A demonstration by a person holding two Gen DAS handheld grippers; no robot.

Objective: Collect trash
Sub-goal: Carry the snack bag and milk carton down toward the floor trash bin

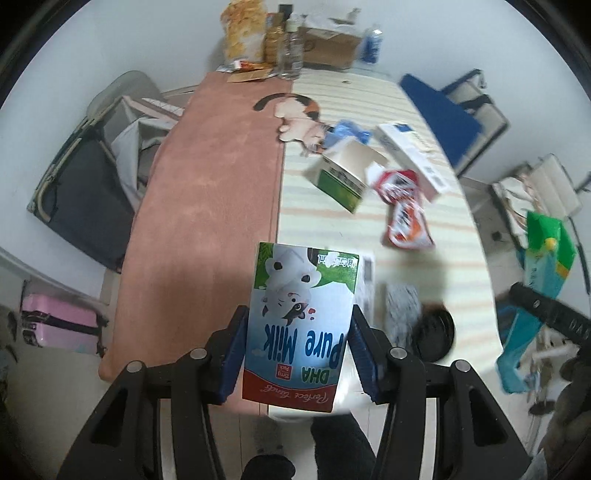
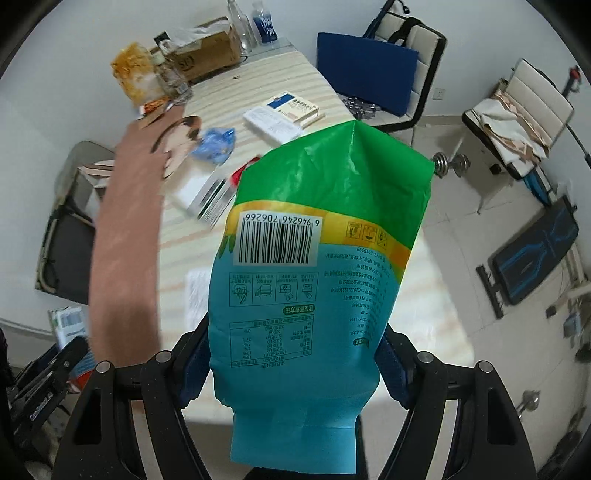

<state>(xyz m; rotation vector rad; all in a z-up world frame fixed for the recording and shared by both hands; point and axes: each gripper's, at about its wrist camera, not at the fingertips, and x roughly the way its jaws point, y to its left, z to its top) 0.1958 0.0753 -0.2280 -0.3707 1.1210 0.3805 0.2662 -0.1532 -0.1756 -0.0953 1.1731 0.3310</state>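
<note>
My left gripper [image 1: 297, 332] is shut on a Pure Milk carton [image 1: 299, 325], held upside down above the near end of the table [image 1: 207, 192]. My right gripper [image 2: 291, 369] is shut on a green and teal plastic bag [image 2: 317, 280], held up over the table's near right side; the bag also shows at the right edge of the left wrist view [image 1: 546, 243]. On the table lie an open green and white box [image 1: 345, 173], red snack wrappers [image 1: 402, 206], a white and blue box [image 1: 413, 155] and a blue crumpled wrapper [image 2: 216, 144].
The table has a pink cloth on its left half and a striped cloth [image 1: 369, 221] on the right. A cardboard box [image 1: 328, 44], bottles [image 1: 291, 51] and a snack bag [image 1: 242, 33] stand at the far end. Chairs [image 2: 399, 62] and dumbbells [image 2: 448, 162] stand on the floor.
</note>
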